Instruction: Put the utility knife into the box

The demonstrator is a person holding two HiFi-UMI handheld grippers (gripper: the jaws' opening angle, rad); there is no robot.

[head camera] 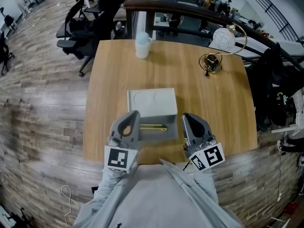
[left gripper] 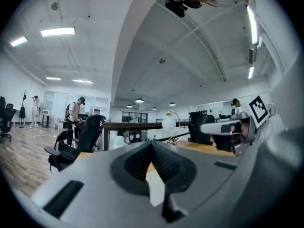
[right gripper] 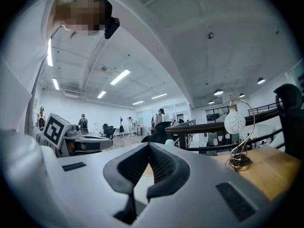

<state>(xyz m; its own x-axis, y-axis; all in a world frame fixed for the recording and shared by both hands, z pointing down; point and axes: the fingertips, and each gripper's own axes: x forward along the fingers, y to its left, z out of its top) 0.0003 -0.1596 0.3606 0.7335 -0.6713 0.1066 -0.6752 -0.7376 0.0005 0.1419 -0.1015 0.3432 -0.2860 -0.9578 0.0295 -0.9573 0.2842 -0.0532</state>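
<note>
I judge the task done: the utility knife (head camera: 153,127) lies inside the box (head camera: 159,136), my left tongs (head camera: 135,114) and right tongs (head camera: 186,117) clenched empty

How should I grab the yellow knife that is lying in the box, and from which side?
Probably from straight above. The utility knife lies flat, left to right, inside the box, whose walls block a sideways approach. Pinch the middle of its long, thin body across the narrow width: one jaw on its far edge, one on its near edge.
</note>
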